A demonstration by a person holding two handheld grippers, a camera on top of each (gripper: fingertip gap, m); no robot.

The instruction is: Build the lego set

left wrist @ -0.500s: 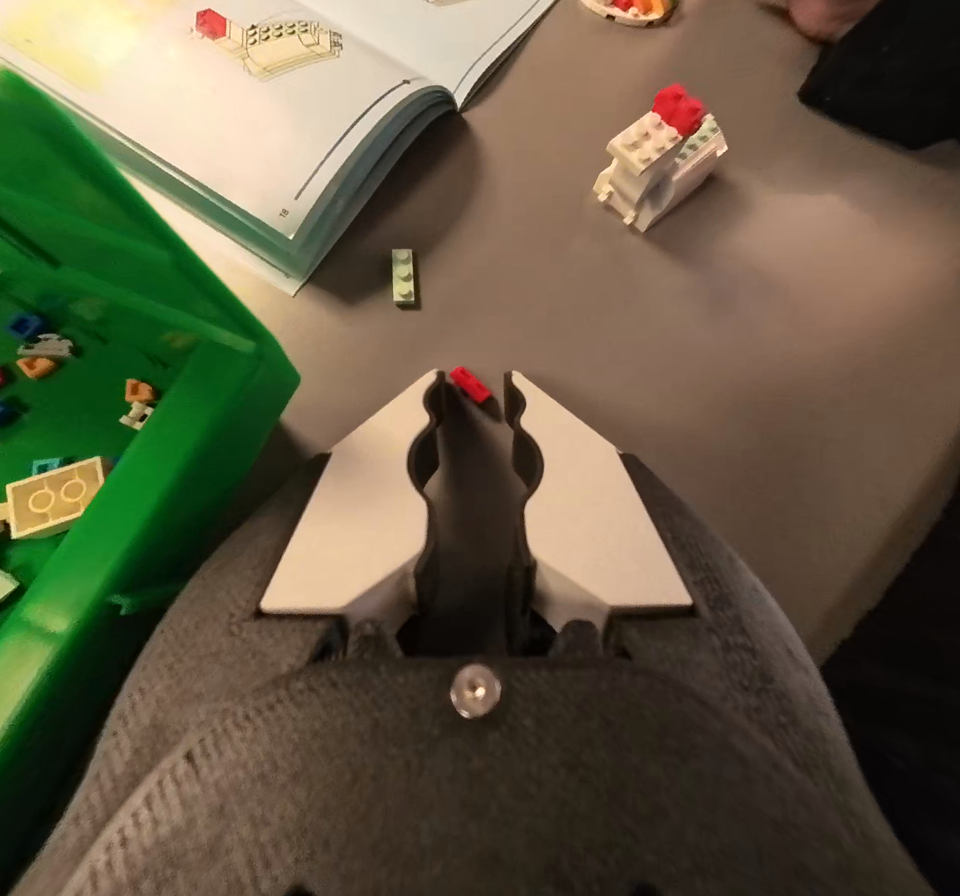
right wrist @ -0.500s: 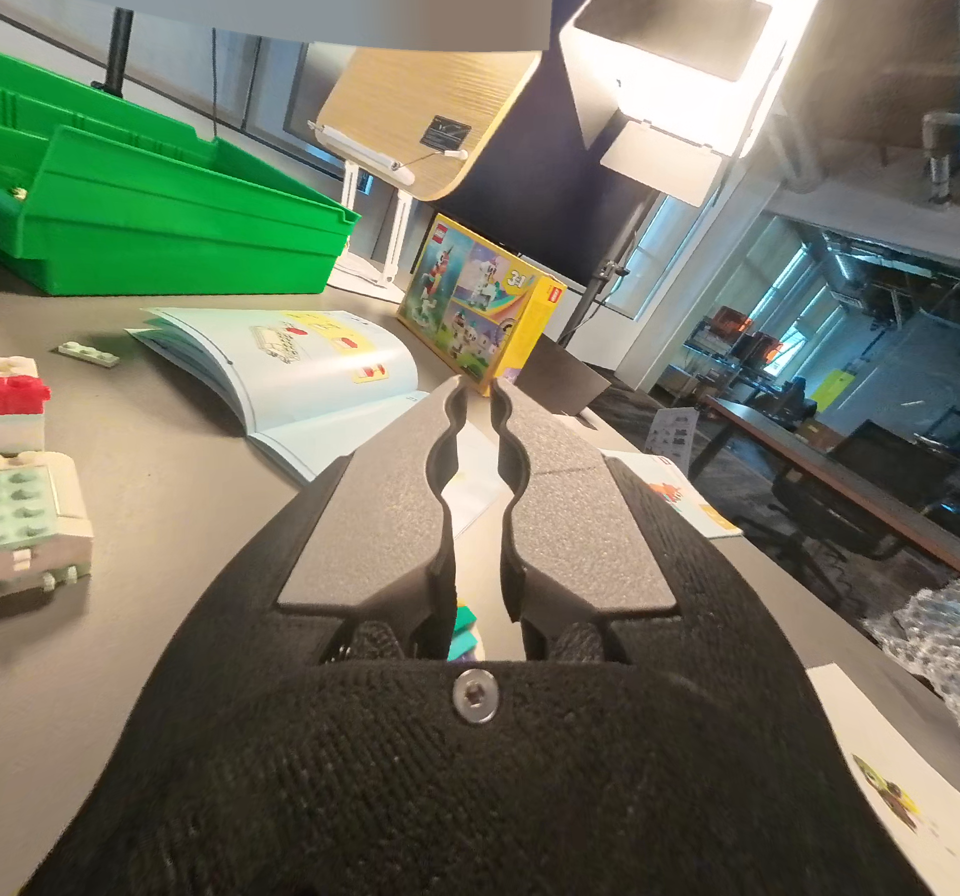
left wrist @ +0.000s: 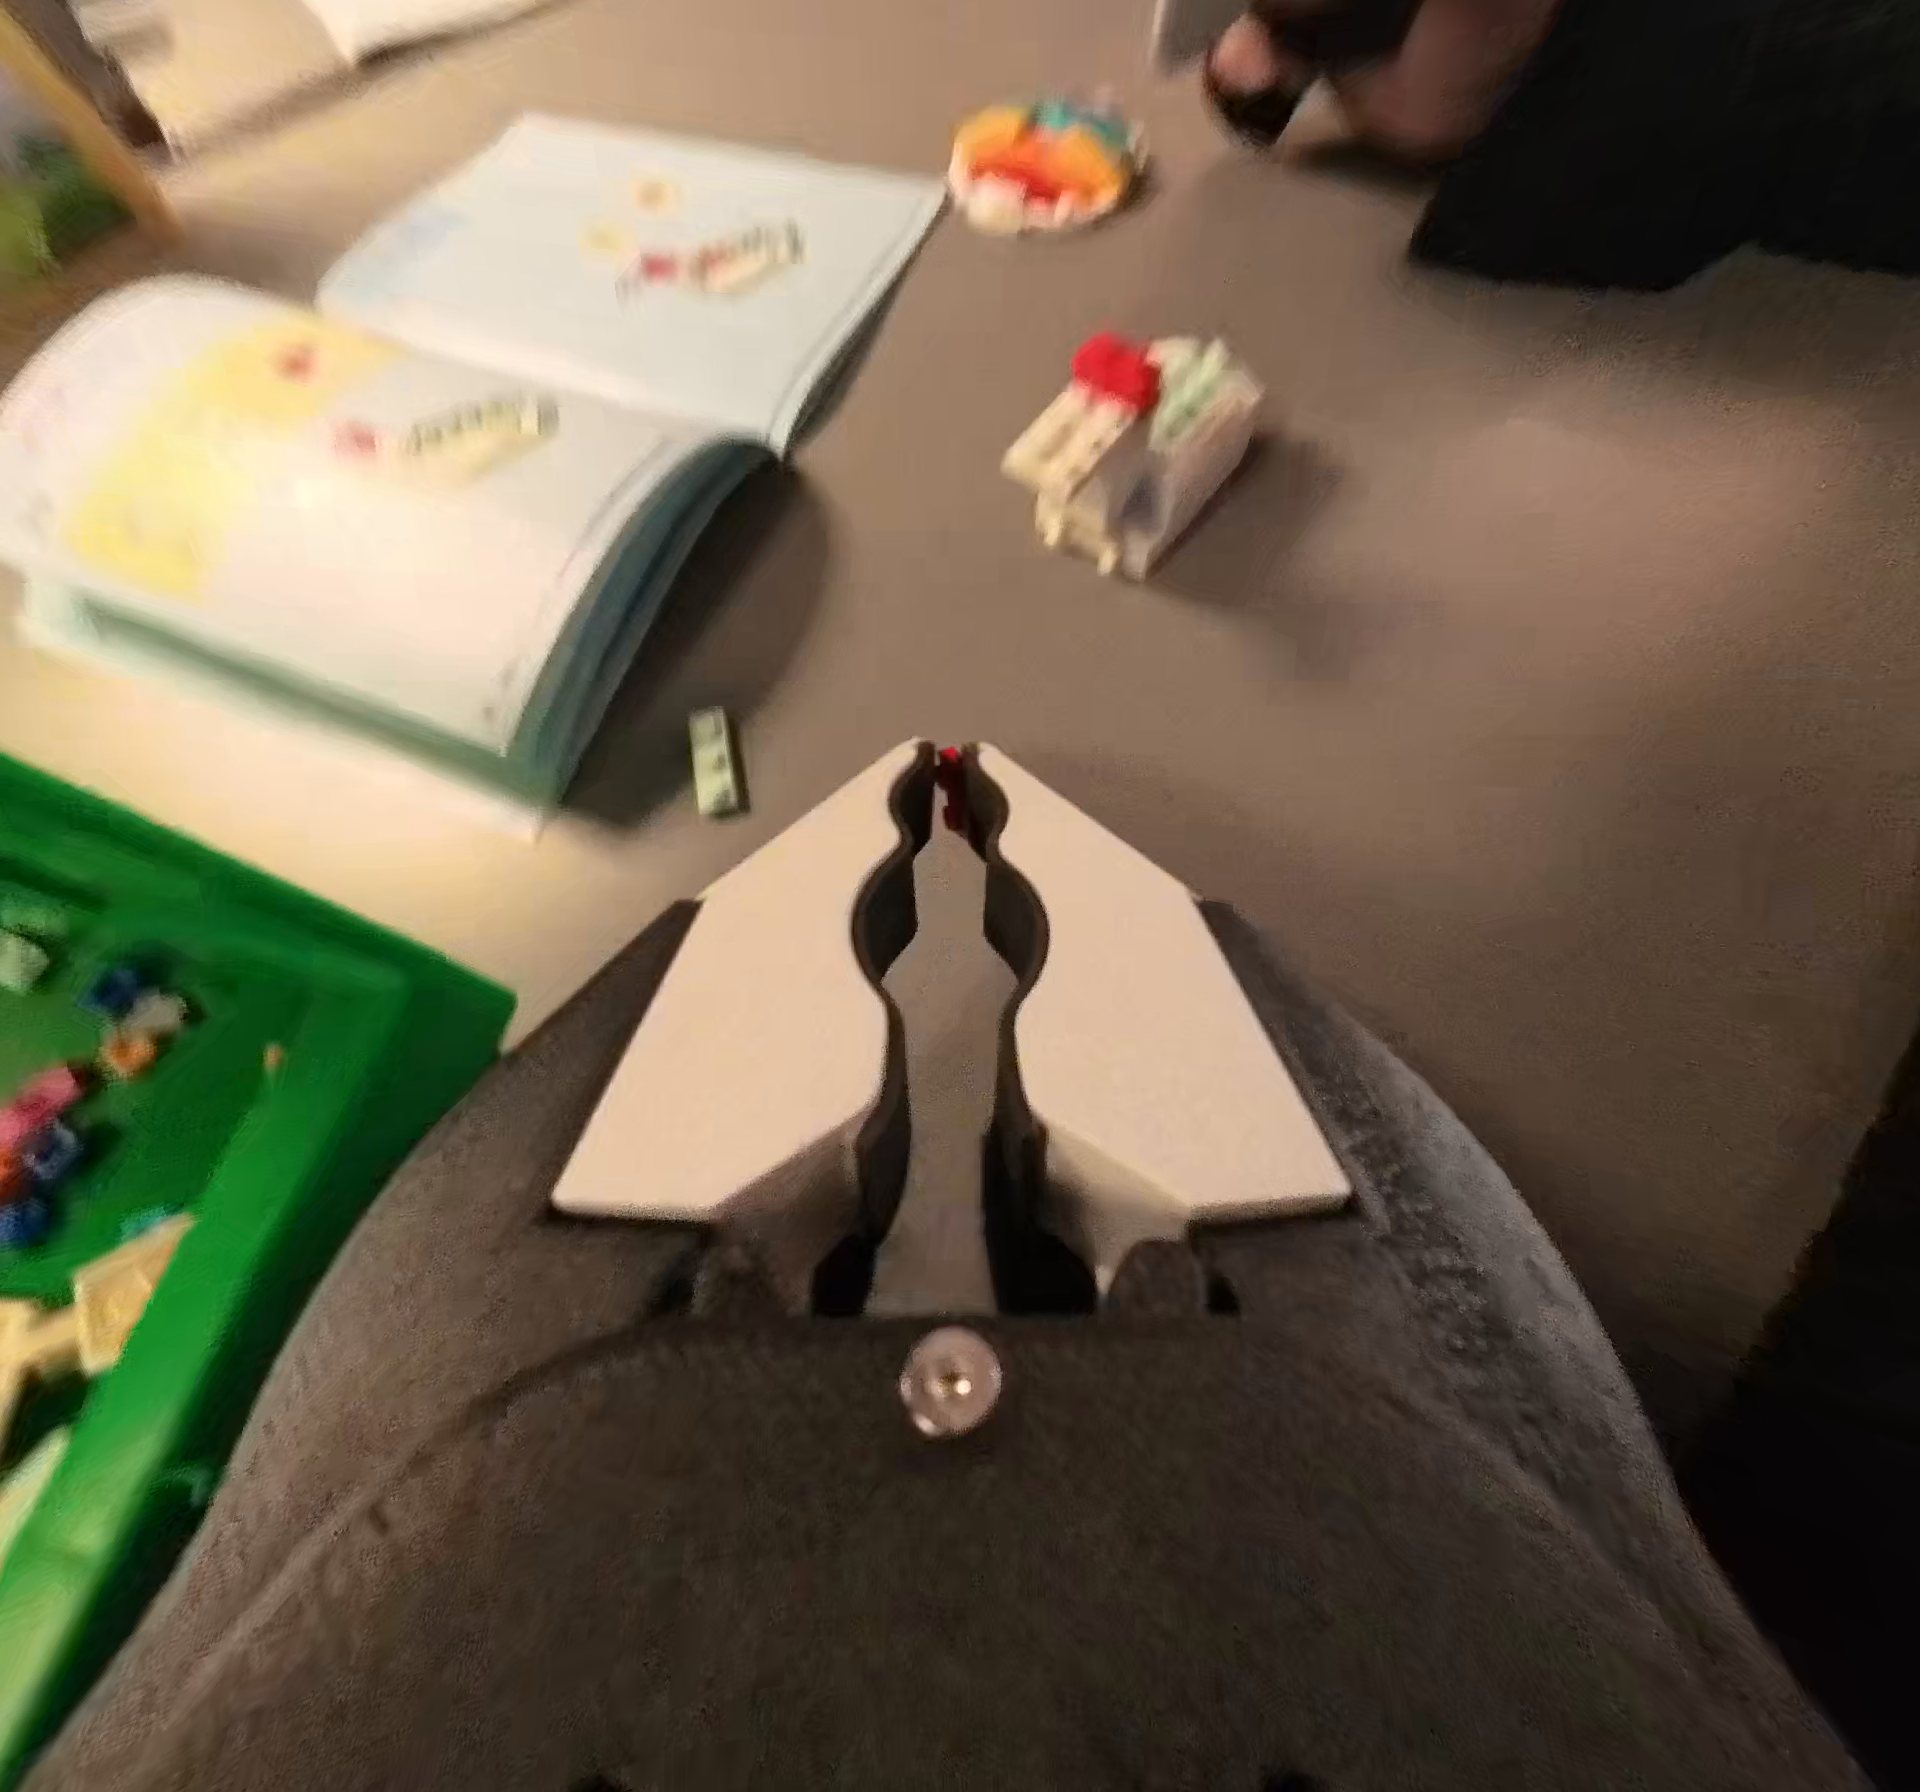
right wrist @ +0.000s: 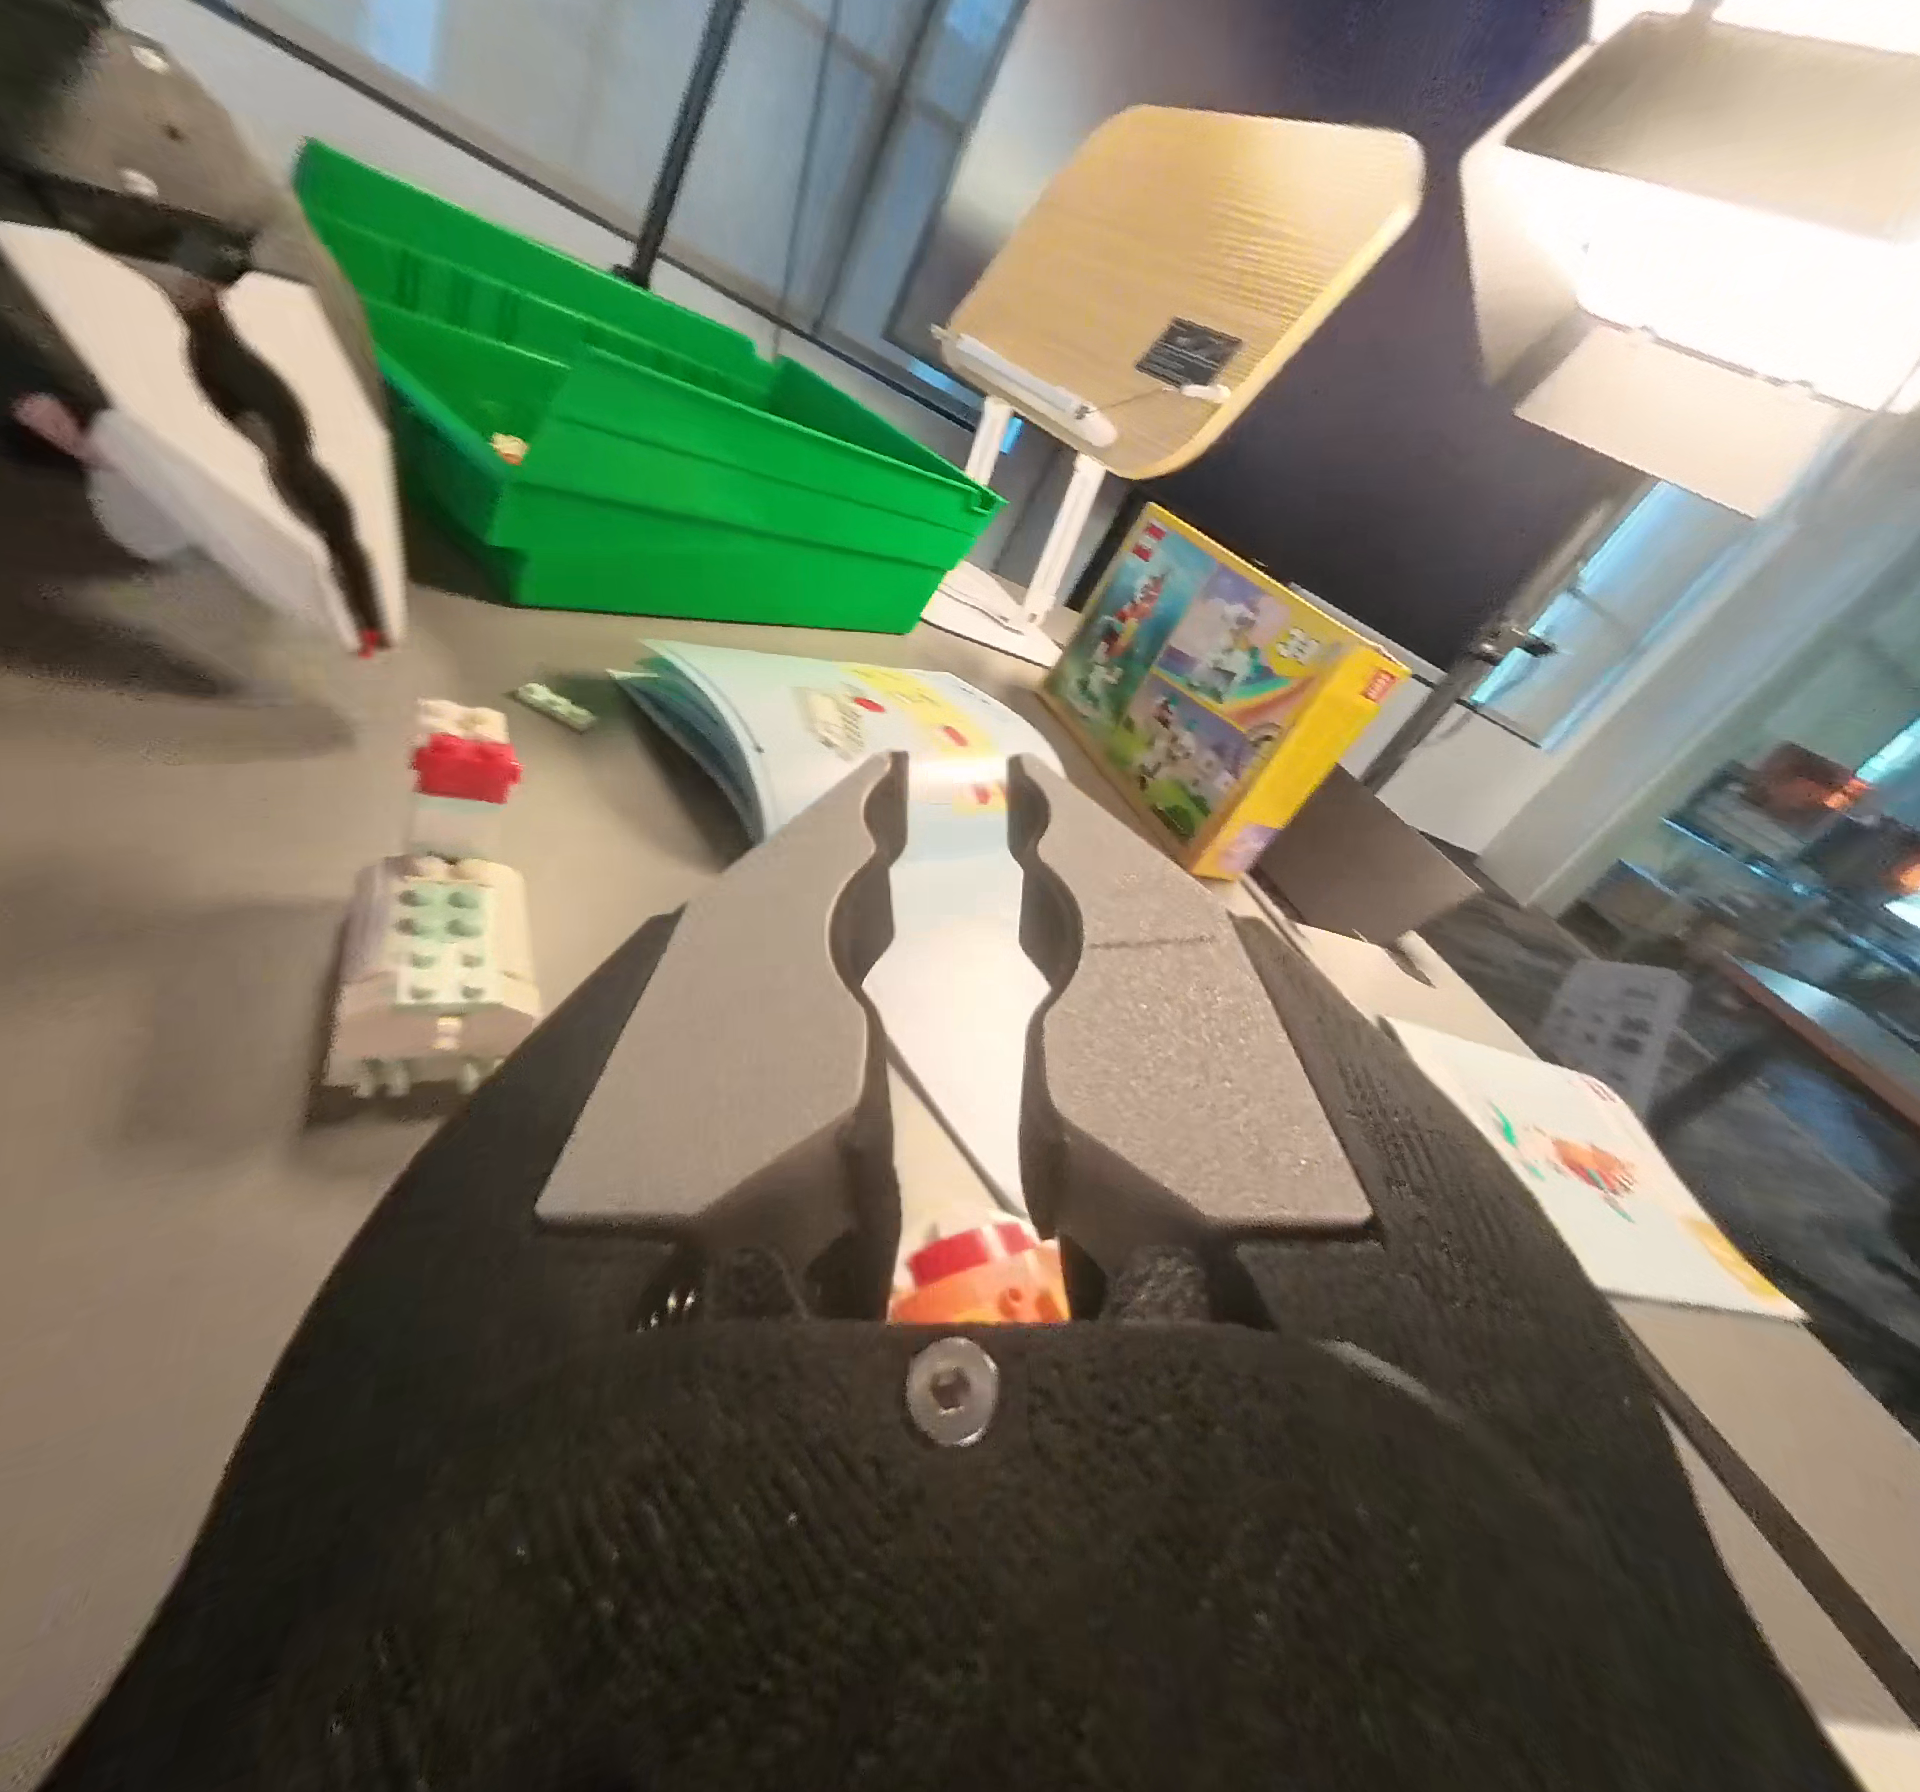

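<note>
My left gripper [left wrist: 948,755] is shut on a small red piece [left wrist: 948,784] at its tips, held above the grey table [left wrist: 1351,807]. It also shows in the right wrist view [right wrist: 364,636], with the red piece [right wrist: 366,643] at its tips. A white build with a red brick on top [left wrist: 1132,454] lies on the table ahead and to the right of it. In the right wrist view the build [right wrist: 436,921] lies left of my right gripper [right wrist: 958,771], which is open and empty. A light green plate [left wrist: 717,760] lies beside the open instruction booklet [left wrist: 468,454].
A green bin [left wrist: 208,1119] with loose pieces stands at the left. A round colourful build [left wrist: 1044,168] lies beyond the white build and sits under my right gripper [right wrist: 977,1275]. A yellow set box [right wrist: 1216,703] and a wooden stand [right wrist: 1174,288] stand behind the booklet. A person's hand [left wrist: 1351,59] is at the far edge. The left gripper's tips are roughly 15 cm from the right gripper's. It is some 6 cm from my left tips to the light green plate [left wrist: 717,760]. The right camera catches it too, in the right wrist view [right wrist: 548,709].
My left gripper has shut on the small red piece and risen from the table. My right gripper has opened wider and swung, bringing the white build and the left gripper into its view.
</note>
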